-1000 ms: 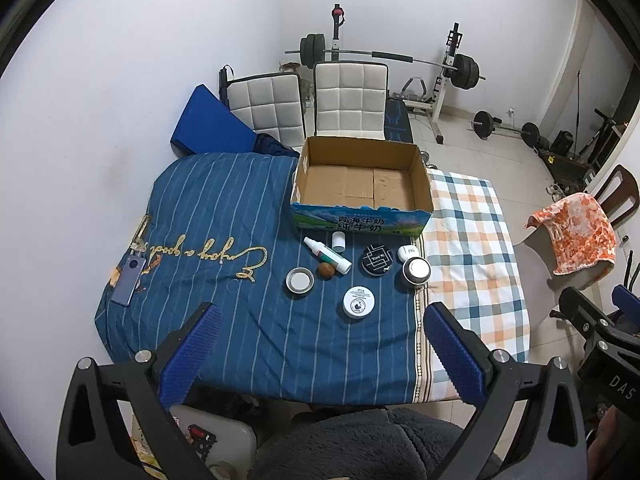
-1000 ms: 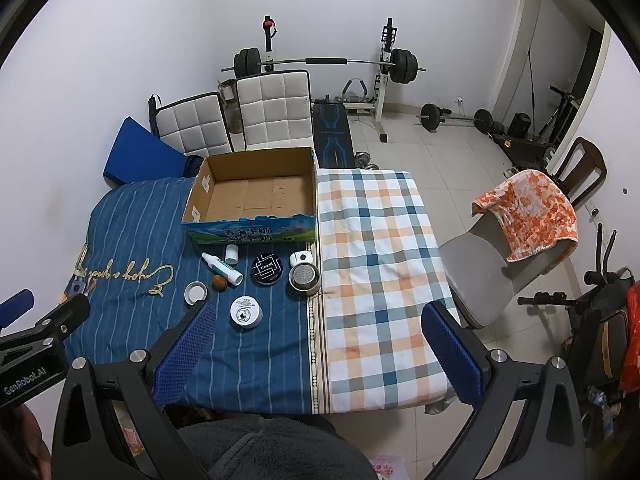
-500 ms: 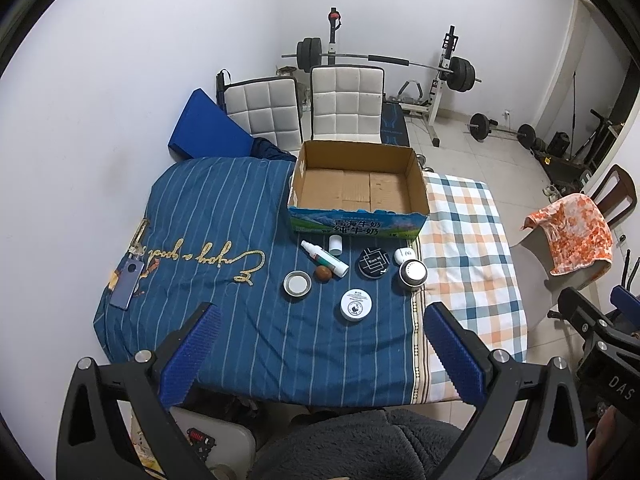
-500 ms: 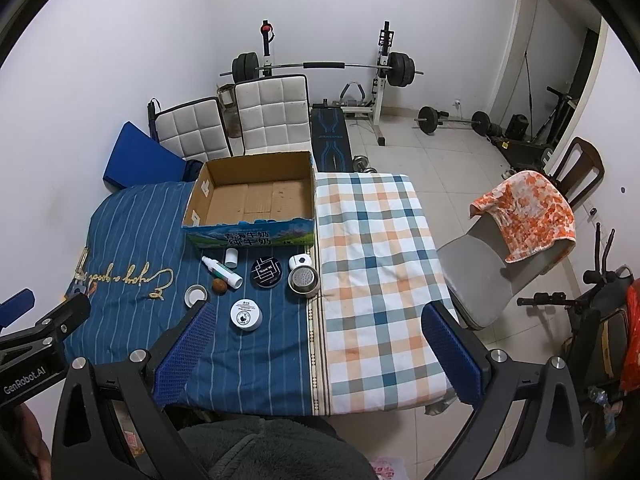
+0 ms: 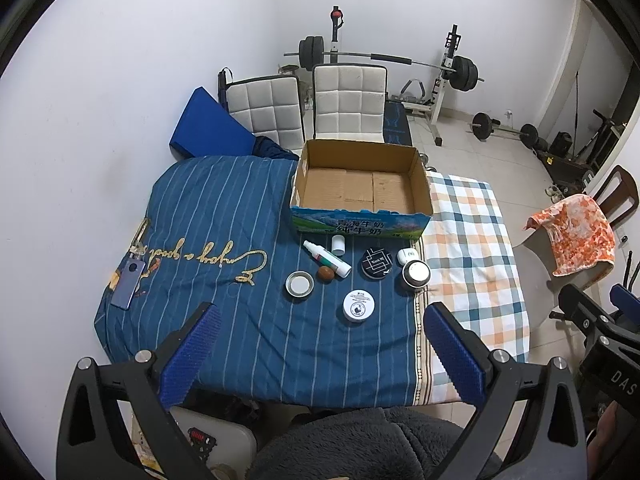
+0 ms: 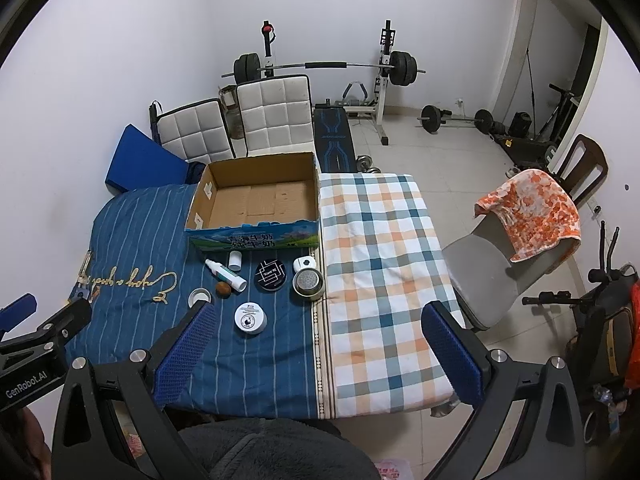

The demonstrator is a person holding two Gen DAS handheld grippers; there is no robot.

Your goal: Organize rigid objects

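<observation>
Blue rubber pads are showing on both tools, and both pairs of fingers are standing spread wide with nothing between them: the left gripper (image 5: 318, 344) is hanging over the near edge of the table (image 5: 224, 216), and the right gripper (image 6: 320, 340) is hovering further toward the checked cloth (image 6: 384, 248). Just ahead of the left fingers the white round tin (image 5: 359, 305) is lying nearest, almost centred in their gap, so I would judge the left hand the better placed for a first pick. Beyond it the silver lid (image 5: 299, 284), the brown ball (image 5: 326, 273) and the steel cup (image 5: 416, 274) are sitting in a loose row. The white spray bottle (image 5: 327, 258) is lying flat, its long axis running diagonally from far left to near right, so the fingers would need turning to close across it. Behind these are the black disc (image 5: 376, 264), a small white bottle (image 5: 338, 245) and a small white cube (image 5: 407, 256). Farthest, the cardboard box (image 5: 362, 222) is standing open and empty, waiting.
</observation>
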